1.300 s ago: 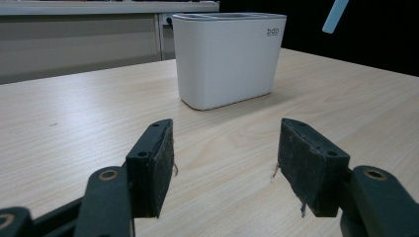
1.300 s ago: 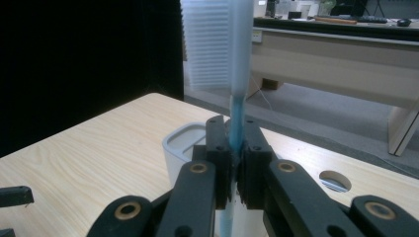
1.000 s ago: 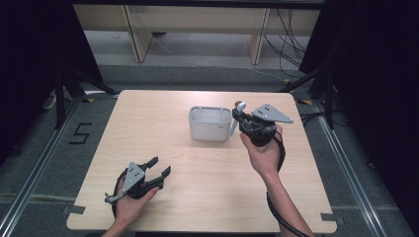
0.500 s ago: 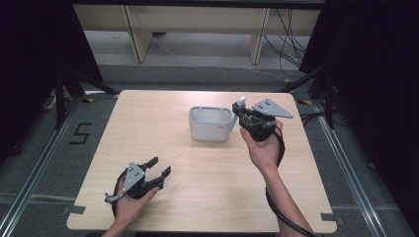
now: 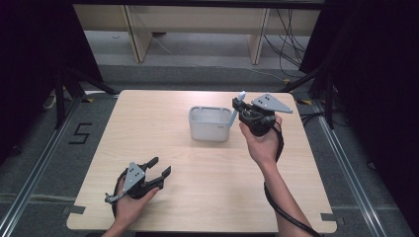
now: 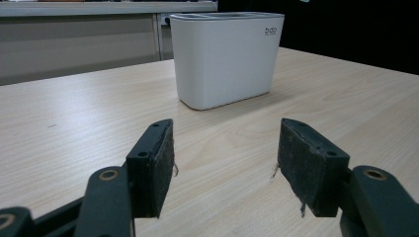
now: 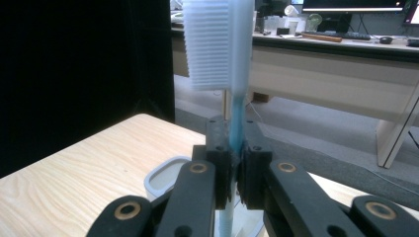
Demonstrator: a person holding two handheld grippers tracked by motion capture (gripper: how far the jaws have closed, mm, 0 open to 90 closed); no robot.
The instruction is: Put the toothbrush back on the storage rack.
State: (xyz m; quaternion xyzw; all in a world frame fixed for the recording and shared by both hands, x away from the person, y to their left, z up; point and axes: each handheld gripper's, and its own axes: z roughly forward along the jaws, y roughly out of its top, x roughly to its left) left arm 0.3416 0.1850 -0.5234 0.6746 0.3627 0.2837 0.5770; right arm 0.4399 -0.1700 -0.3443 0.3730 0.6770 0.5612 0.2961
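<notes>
Right gripper (image 5: 239, 106): jaws clamped on a blue toothbrush (image 7: 232, 59), bristle head up, at the right edge of the white holder (image 5: 210, 123), mid-table. Left gripper (image 5: 159, 167): jaws apart, empty, near left on the table (image 5: 148, 113).

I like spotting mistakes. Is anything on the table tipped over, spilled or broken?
Nothing stands out. The white holder stands upright on the table, and the right gripper holds a blue toothbrush beside its rim. No spills or damage show.
</notes>
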